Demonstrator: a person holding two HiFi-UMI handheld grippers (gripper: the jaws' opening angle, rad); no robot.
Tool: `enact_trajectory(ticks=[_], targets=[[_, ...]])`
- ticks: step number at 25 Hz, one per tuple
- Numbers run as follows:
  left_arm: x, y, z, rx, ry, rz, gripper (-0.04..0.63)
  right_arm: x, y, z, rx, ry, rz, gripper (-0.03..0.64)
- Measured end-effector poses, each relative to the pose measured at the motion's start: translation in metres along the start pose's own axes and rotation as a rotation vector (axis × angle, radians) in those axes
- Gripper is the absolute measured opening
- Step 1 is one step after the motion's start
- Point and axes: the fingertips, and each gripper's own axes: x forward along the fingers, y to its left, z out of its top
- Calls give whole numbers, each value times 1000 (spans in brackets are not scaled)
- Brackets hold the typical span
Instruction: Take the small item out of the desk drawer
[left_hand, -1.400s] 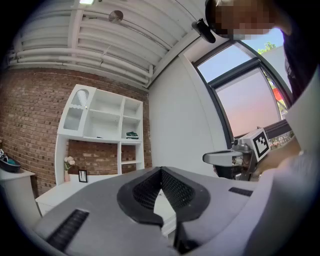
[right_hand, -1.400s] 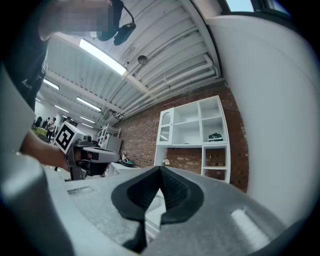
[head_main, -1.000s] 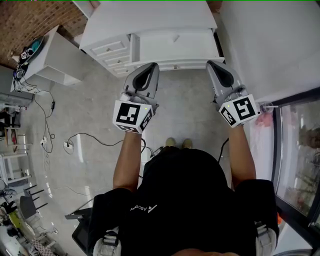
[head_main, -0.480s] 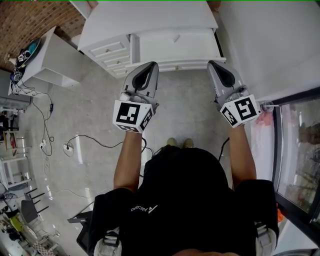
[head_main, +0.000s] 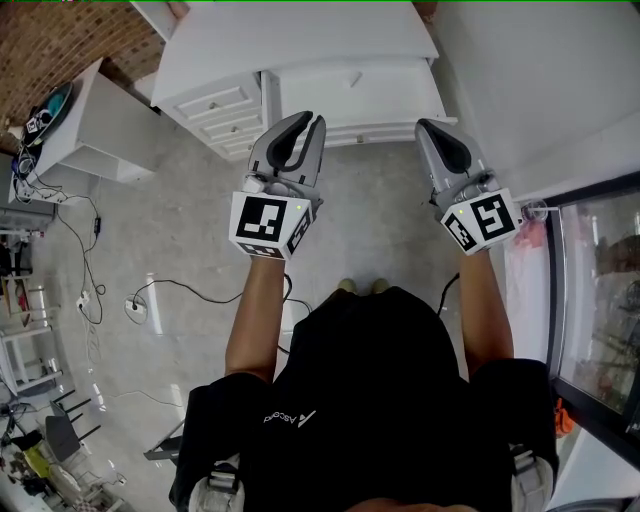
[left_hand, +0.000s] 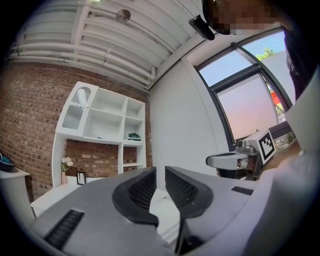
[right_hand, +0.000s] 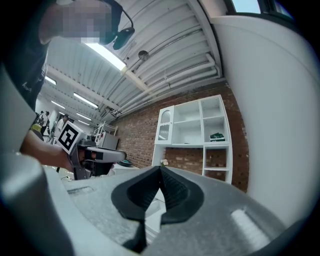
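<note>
While only gripper views show shelves (left_hand: 107, 120), left gripper (left_hand: 160, 172) fingers (left_hand: 142, 190) are opening empty, right gripper's (right_hand: 160, 170) meet.

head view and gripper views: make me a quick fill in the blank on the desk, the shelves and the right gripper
1. The right gripper has its jaws ____, with nothing between them.
2. The wall beside and behind the white shelf unit is made of ____.
3. In the head view, the desk ahead of the person is ____ in colour.

Missing words: shut; brick; white
</note>
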Motion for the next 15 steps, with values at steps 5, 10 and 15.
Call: enact_trajectory(ticks=[5, 10, 15], targets=[[11, 16, -6, -1, 11, -9, 103, 14, 0, -6, -5, 11, -8, -1], [29, 30, -11, 7, 27, -7, 163, 30, -11, -11, -8, 15, -11, 0], [56, 46, -21, 18, 41, 1, 172, 50, -31, -20, -16, 6, -6, 0]])
